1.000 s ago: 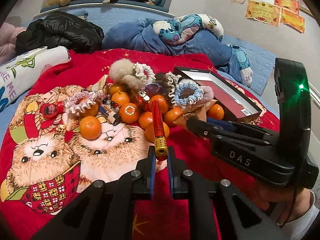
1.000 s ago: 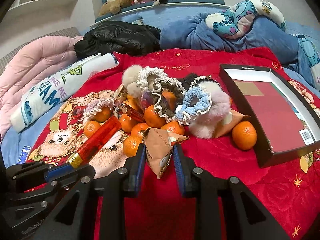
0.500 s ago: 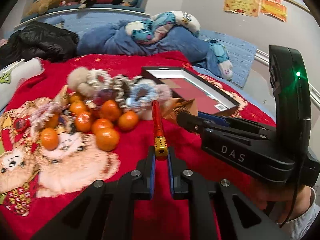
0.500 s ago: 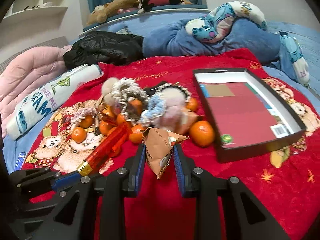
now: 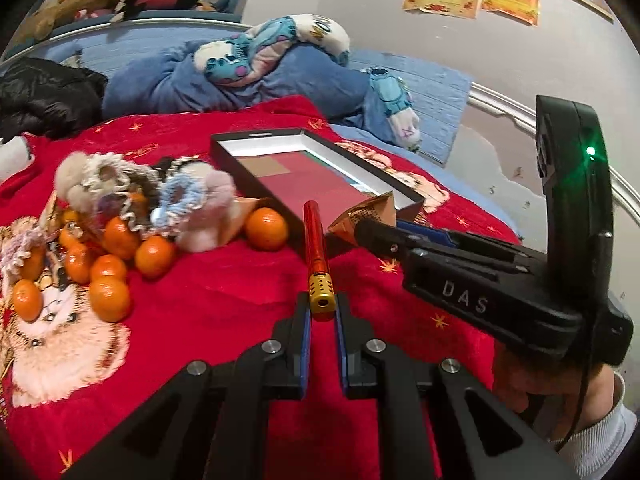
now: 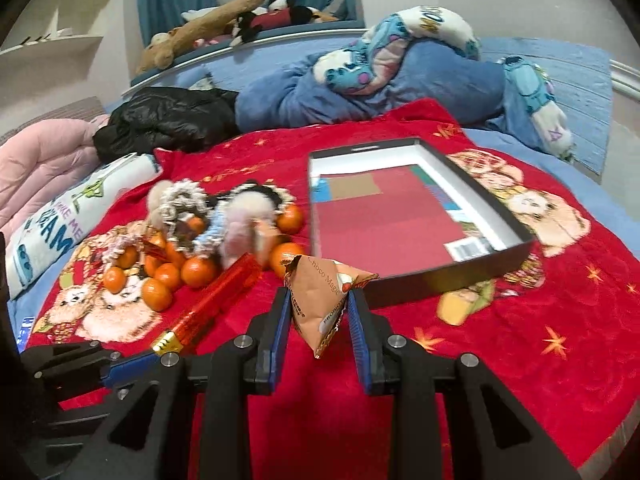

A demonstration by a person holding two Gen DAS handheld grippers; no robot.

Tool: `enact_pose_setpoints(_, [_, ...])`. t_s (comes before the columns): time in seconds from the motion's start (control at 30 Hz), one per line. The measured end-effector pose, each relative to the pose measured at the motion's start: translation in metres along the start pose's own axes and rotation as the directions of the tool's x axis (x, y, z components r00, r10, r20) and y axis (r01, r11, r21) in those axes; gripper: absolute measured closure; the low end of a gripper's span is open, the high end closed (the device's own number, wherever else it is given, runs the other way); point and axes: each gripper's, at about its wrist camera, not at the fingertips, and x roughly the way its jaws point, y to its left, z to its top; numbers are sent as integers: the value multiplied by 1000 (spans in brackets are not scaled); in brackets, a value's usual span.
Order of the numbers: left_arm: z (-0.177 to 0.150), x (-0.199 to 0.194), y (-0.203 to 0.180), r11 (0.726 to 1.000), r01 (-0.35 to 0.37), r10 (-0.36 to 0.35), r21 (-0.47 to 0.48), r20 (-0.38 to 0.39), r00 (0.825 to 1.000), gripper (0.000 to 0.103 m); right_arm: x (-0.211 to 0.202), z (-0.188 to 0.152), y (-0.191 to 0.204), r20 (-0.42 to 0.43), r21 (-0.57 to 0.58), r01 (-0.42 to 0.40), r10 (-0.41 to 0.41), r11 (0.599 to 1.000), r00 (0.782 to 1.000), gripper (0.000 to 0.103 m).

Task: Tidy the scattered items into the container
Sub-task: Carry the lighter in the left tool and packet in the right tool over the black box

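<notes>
My left gripper is shut on a long red lighter by its gold end; the lighter points toward the box. My right gripper is shut on a brown triangular snack packet, whose tip shows past the right gripper body in the left wrist view. The open black box with a red floor lies just beyond both grippers on the red blanket; its near wall is close behind the lighter's far end. Several oranges and fluffy scrunchies sit in a pile left of the box.
The red cartoon blanket covers the bed. A blue pillow with a plush toy and a black jacket lie behind it, a pink quilt at far left. A hand and white sleeve hold the right gripper.
Both grippers have swung to the right, each keeping its item. The box has come closer and more central in both views, and the pile has slid to the left.
</notes>
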Motion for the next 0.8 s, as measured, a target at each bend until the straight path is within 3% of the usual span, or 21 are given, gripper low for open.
enact_pose_setpoints(0.3, [4,8,-12,1000,4,-4,-15,-10,1000,92,-7,-5,-37,10,58,37,-37,998,999,76])
enact_pose_setpoints(0.47, [22,19,-24,1000,-7,8,-22,34,999,92,-8,-4,-41,31,71,39,-41,997,999,76])
enact_pose_setpoints(0.67, [41,43,-30,998,-45,46,-32,36,998,92,-3,-5,-43,30,47,27,-28,999,999,76])
enact_pose_setpoints(0.8, [46,53,-31,999,-34,35,-20,28,999,92,-2,-7,-44,37,38,16,-17,999,999,76])
